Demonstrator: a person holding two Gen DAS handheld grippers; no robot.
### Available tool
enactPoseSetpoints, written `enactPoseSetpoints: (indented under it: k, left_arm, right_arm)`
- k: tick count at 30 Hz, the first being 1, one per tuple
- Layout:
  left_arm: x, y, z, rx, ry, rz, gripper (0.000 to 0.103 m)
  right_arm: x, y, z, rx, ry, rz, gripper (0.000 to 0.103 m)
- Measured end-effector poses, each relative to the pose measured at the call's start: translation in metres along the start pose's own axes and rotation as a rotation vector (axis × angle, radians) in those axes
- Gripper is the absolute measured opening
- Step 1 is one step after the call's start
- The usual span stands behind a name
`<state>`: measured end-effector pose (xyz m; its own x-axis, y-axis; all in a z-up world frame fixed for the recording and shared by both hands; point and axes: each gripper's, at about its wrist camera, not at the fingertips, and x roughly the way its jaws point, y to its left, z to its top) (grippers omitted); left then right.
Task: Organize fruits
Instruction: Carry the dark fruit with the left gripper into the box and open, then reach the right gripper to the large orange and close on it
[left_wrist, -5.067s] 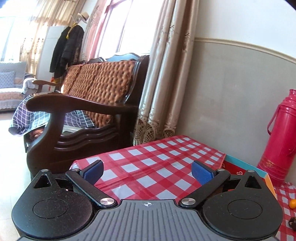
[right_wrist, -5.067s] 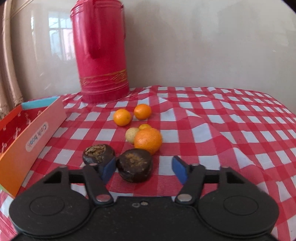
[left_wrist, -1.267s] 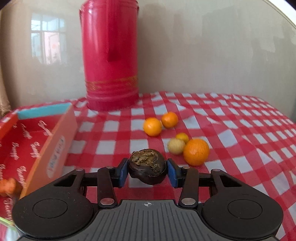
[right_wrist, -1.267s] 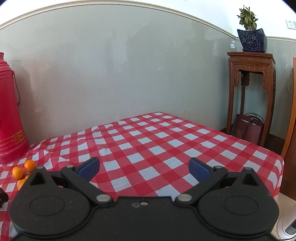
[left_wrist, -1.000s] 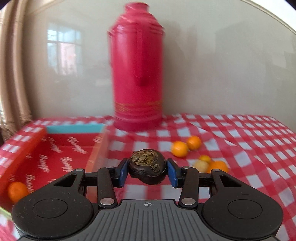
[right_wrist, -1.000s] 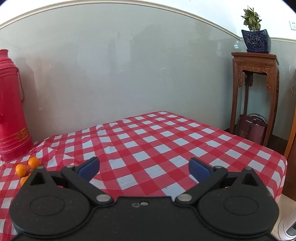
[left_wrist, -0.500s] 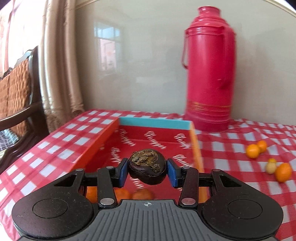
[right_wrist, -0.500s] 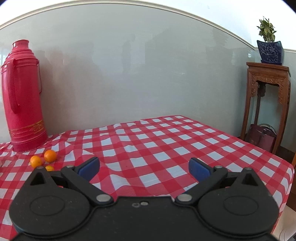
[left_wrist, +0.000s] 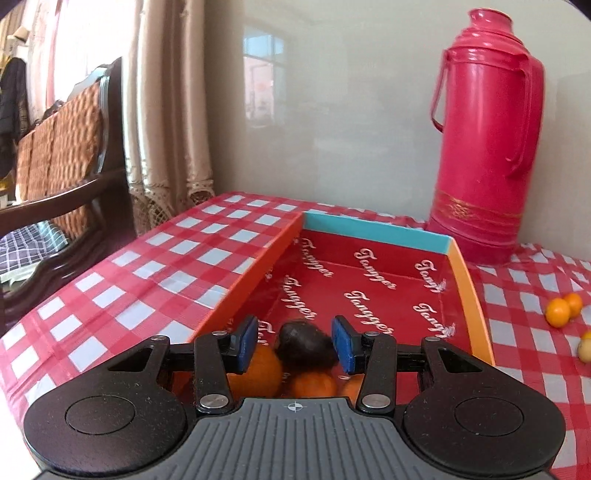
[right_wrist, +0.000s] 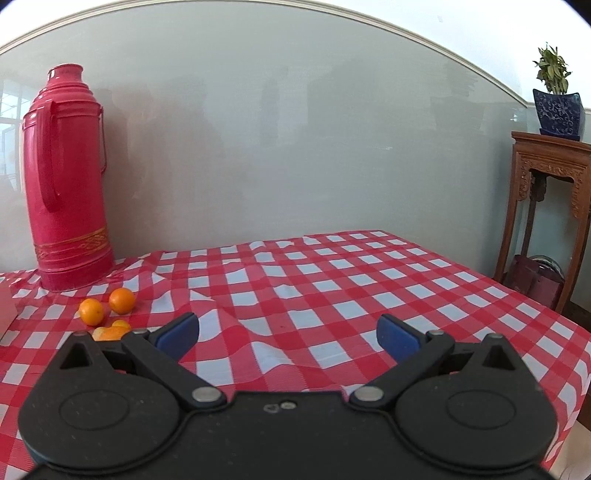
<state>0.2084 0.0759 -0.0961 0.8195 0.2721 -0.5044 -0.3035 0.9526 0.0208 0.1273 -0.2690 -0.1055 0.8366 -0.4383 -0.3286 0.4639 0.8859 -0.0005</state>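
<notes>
The desk (left_wrist: 166, 266) under its red-and-white checked cloth fills both my views. On it, in the left view, the big orange-sided box (left_wrist: 373, 234) with the red printed floor runs from 6 o'clock up towards 12. The tall red flask (left_wrist: 484, 147) stands upright at 2 o'clock, just beyond the box's far right corner.

My left tool (left_wrist: 294, 341) hangs over the near end of the box, pads set narrow. The dark fruit (left_wrist: 304, 347) sits between them, a bit blurred. I see a gap with orange peel showing at its 9 o'clock side, so the left pad is clear of it. At 3 o'clock it looks level with the right pad's edge. It lies inside the box, on top of the oranges (left_wrist: 255, 373) piled at the near wall.

My right tool (right_wrist: 288, 332) is spread wide over bare cloth, nothing between the pads.

Smaller stuff now: two little oranges (right_wrist: 91, 311) lie touching on the cloth at 9 o'clock in the right view, near the flask's base. Another orange fruit (right_wrist: 110, 332) peeks over the tool body just below them. A pale small fruit (left_wrist: 585, 349) sits at 3 o'clock in the left view, outside the box.
</notes>
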Motion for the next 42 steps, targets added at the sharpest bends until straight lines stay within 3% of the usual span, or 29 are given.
enactPoseSetpoints:
  k: [3, 6, 10, 16, 24, 29, 32, 36, 42]
  left_arm:
    - [-0.005, 0.007, 0.002, -0.029, -0.006, 0.006, 0.064]
    - [-0.016, 0.016, 0.003, -0.045, -0.036, -0.015, 0.068]
    - [-0.038, 0.034, 0.004, -0.062, -0.103, 0.005, 0.087]
    - [-0.062, 0.067, -0.002, -0.094, -0.15, 0.021, 0.092]
    - [-0.081, 0.102, -0.029, -0.167, -0.193, 0.047, 0.097]
    - [-0.093, 0.11, -0.04, -0.145, -0.253, 0.098, 0.103]
    - [-0.093, 0.116, -0.041, -0.137, -0.264, 0.111, 0.103]
    - [-0.092, 0.131, -0.041, -0.193, -0.258, 0.124, 0.103]
    - [-0.088, 0.148, -0.045, -0.258, -0.251, 0.127, 0.103]
  right_arm:
    - [0.0, 0.004, 0.0, -0.004, 0.002, 0.014, 0.097]
    - [-0.001, 0.009, 0.0, -0.011, 0.004, 0.026, 0.097]
    - [-0.001, 0.017, -0.001, -0.028, 0.008, 0.045, 0.097]
    - [0.0, 0.031, -0.004, -0.065, 0.025, 0.095, 0.097]
    - [0.011, 0.054, -0.005, -0.117, 0.093, 0.233, 0.096]
    - [0.015, 0.069, -0.002, -0.144, 0.111, 0.294, 0.094]
    - [0.019, 0.075, -0.002, -0.14, 0.14, 0.333, 0.087]
    - [0.034, 0.089, 0.002, -0.13, 0.21, 0.395, 0.065]
    - [0.06, 0.104, 0.003, -0.137, 0.279, 0.381, 0.065]
